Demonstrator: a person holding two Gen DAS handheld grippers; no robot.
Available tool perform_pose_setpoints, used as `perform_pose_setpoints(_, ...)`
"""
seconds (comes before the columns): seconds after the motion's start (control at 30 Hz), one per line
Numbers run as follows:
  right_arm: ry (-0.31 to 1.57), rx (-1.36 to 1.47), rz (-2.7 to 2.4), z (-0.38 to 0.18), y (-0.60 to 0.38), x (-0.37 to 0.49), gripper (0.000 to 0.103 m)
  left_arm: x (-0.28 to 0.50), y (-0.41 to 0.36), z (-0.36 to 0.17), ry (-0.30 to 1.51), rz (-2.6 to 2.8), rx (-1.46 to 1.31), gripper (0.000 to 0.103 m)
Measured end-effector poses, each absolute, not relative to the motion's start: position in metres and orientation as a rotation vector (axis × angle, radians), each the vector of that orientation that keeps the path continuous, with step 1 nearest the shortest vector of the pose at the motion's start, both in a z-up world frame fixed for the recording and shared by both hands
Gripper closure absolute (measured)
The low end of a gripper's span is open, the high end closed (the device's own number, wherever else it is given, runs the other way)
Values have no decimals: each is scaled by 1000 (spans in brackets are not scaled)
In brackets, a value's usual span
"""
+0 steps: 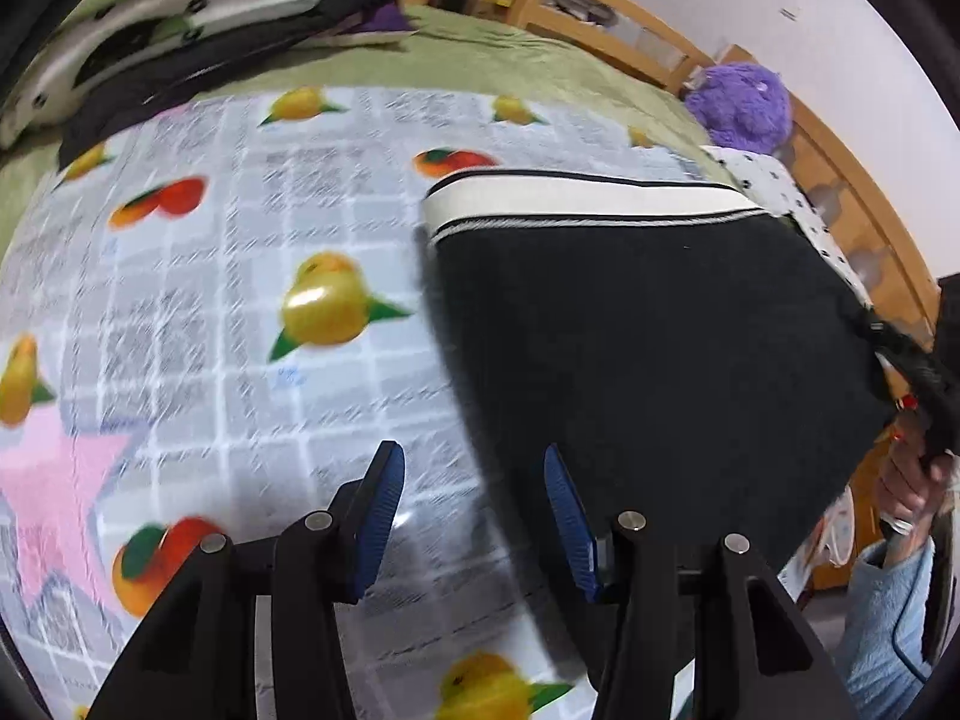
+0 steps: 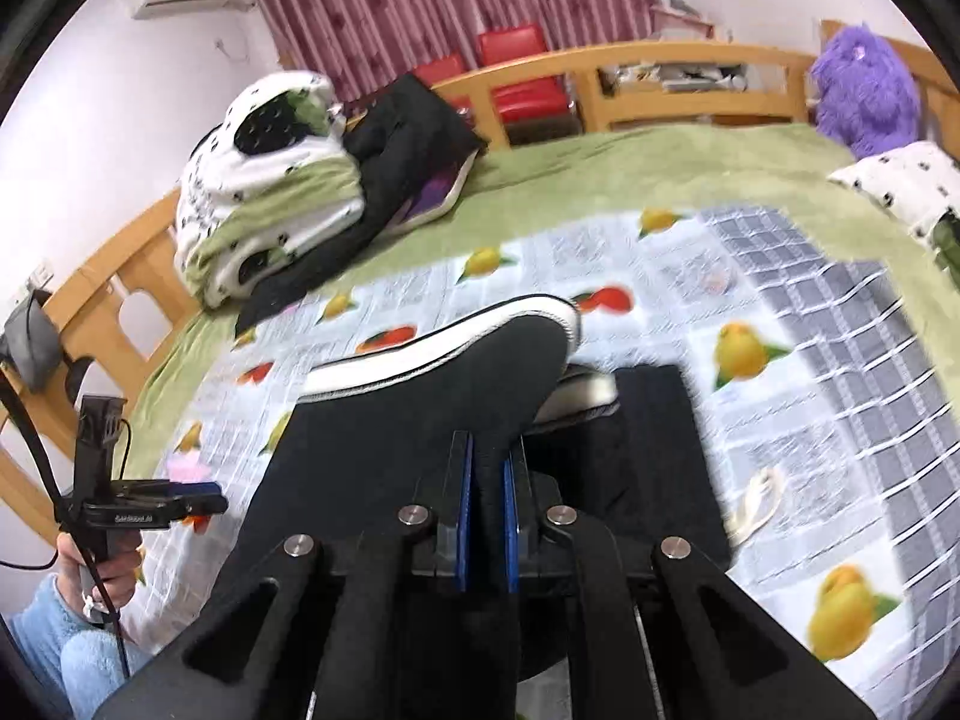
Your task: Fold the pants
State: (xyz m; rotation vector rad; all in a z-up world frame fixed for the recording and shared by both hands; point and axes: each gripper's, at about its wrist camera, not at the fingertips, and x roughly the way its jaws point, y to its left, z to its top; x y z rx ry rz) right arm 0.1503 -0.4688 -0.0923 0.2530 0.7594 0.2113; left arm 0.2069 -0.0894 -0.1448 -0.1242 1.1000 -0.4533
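Observation:
Black pants (image 1: 648, 324) with a white waistband (image 1: 576, 204) lie folded on a fruit-print sheet (image 1: 240, 276) on the bed. My left gripper (image 1: 474, 480) is open and empty, just left of the pants' near edge. In the right wrist view my right gripper (image 2: 487, 450) is shut on a lifted fold of the pants (image 2: 432, 414), holding the waistband end (image 2: 456, 336) above the lower layer (image 2: 648, 438). The left gripper also shows at the far left of the right wrist view (image 2: 180, 495). The right gripper shows at the right edge of the left wrist view (image 1: 918, 372).
A green blanket (image 2: 630, 168) covers the bed inside a wooden rail (image 2: 660, 66). A pile of bedding and dark clothes (image 2: 312, 180) sits at the back left. A purple plush (image 2: 864, 90) and a spotted pillow (image 2: 900, 186) sit at the back right.

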Motion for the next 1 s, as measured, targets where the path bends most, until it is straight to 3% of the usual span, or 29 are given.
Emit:
perform_pose_setpoints(0.23,920,270,56,-180,-514,170,93,213,-119,-156,1124,-531,-115,51)
perform_pose_setpoints(0.33,901,291,64,-173,-524,164,84,218,-124,-170,1138,-572,-133,48)
perform_pose_setpoints(0.43,860,247,26,-160,-525,170,65,227,-128,-184,1120,-613,-207,33)
perform_pose_setpoints(0.53,924,256,72,-170,-528,191,58,241,-135,-203,1148,-669,-312,32)
perform_pose_setpoints(0.63,940,250,85,-183,-528,205,31,247,-139,-214,1128,-706,-373,33)
perform_pose_setpoints(0.7,984,276,95,-199,-534,215,23,248,-148,-214,1105,-714,-339,34)
perform_pose_setpoints(0.77,1029,449,167,-218,-551,225,25,249,-154,-213,1095,-692,-322,45)
perform_pose_setpoints(0.83,1012,500,190,-221,-554,225,32,249,-154,-209,1074,-672,-309,68)
perform_pose_setpoints(0.9,968,401,183,-207,-541,217,56,249,-150,-197,1041,-704,-289,81)
perform_pose_setpoints(1.0,933,475,211,-183,-539,207,78,256,-132,-165,1008,-759,-346,83)
